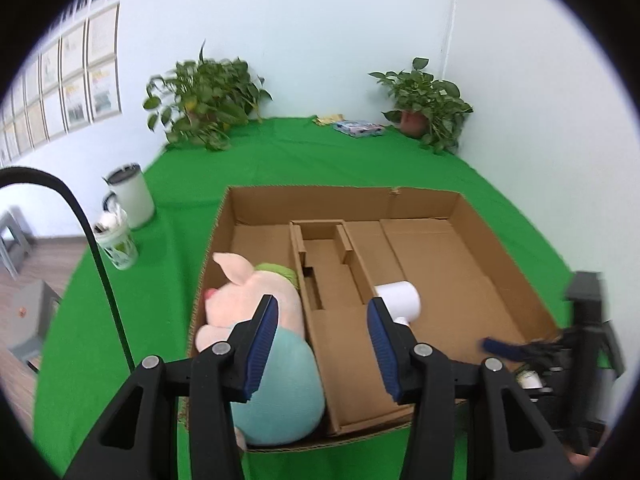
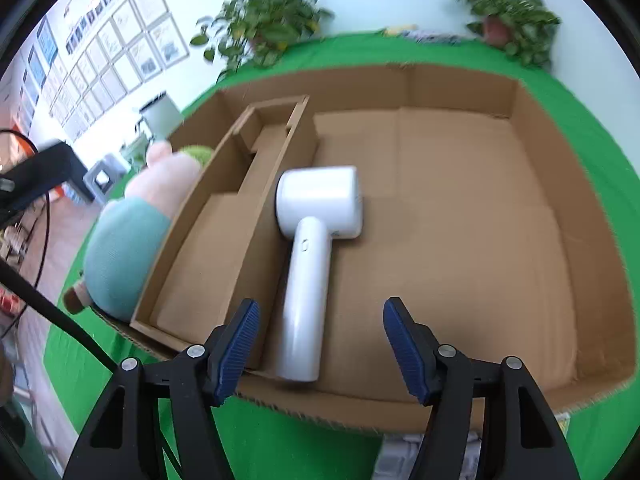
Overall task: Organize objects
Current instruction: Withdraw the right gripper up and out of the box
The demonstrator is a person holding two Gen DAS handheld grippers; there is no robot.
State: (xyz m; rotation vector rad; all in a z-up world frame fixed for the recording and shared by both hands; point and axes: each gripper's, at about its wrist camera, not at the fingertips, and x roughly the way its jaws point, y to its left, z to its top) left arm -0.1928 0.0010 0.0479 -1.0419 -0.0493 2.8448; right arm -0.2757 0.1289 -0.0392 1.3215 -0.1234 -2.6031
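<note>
The cardboard box (image 2: 460, 80) holds the plush pig (image 1: 256, 320) along its left wall and the white dryer (image 2: 316, 232) beside the divider. Both the left gripper (image 1: 322, 344) and right gripper (image 2: 320, 344) stand apart, empty. Withdrawal should be made clear of the box walls.

A plain brown corrugated cardboard box (image 2: 460, 92) sits on a bright green cloth (image 1: 120, 320). The soft pig toy (image 1: 256, 300) is pale pink with teal trousers; the hammer-shaped plastic device (image 2: 316, 240) is glossy white.
</note>
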